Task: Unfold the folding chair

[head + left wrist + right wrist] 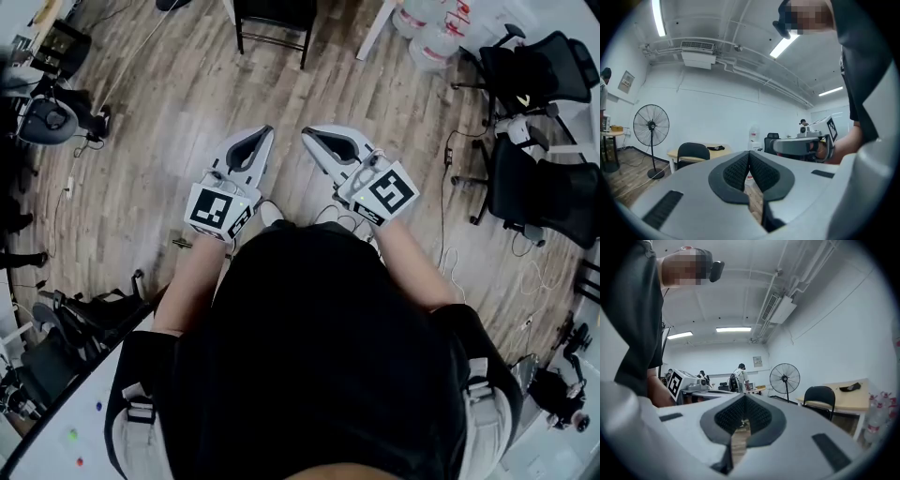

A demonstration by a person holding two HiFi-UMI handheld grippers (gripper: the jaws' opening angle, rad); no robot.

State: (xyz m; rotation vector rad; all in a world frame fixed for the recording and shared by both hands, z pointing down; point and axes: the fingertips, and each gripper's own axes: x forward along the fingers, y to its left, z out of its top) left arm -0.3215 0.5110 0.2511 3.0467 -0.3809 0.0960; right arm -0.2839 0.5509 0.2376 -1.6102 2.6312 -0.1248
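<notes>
left gripper [265, 136]: we are squeezing its jaws tight together on nothing | right gripper [307, 135]: we are squeezing its jaws tight too, on nothing | hands: we are holding both level, side by side, over the wood floor [178, 112] | black chair [274, 13]: standing well ahead, beside the table [847, 401]

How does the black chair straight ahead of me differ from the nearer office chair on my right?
The black chair stands on straight legs joined by a crossbar; the office chair has a spreading base and a tall back. The black chair is straight ahead, cut off by the picture's top edge; the office chair stands at the right edge. Both are black and upright.
</notes>
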